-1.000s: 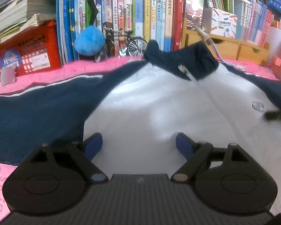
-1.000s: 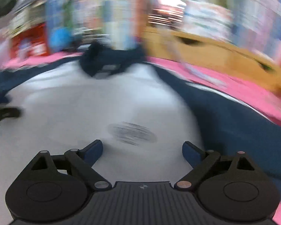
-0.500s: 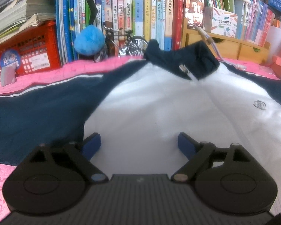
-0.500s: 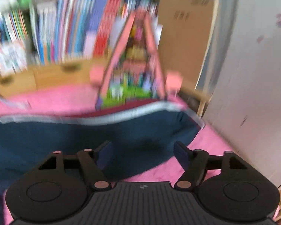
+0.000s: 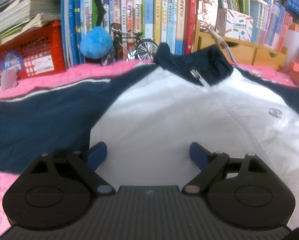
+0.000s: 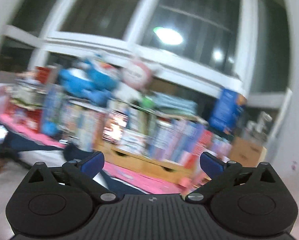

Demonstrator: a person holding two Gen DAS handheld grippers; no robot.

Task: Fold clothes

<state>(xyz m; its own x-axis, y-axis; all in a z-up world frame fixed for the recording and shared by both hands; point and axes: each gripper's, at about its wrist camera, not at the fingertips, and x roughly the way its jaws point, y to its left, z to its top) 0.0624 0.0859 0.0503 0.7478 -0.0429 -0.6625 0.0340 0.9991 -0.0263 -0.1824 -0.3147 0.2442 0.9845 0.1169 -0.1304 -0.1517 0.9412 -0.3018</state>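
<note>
The pink blanket (image 5: 49, 80) carries a white-and-navy zip jacket (image 5: 169, 120), laid flat, front up, collar toward the bookshelf (image 5: 149, 20), both navy sleeves spread outward. The left hand-held gripper (image 5: 147, 153) hovers spread over the white chest, nothing between its jaws. The right hand-held gripper (image 6: 151, 161), whose jaws have just been opening, is empty and aimed at the shelves. A tidy fold likely starts by pinching a sleeve cuff and laying it across the chest.

Ahead of me books (image 5: 149, 20) stand packed in a row, a red crate (image 5: 35, 58) on their left, wooden drawers (image 5: 249, 52) on their right. Above them a dark window (image 6: 169, 20) mirrors a lamp (image 6: 168, 35).
</note>
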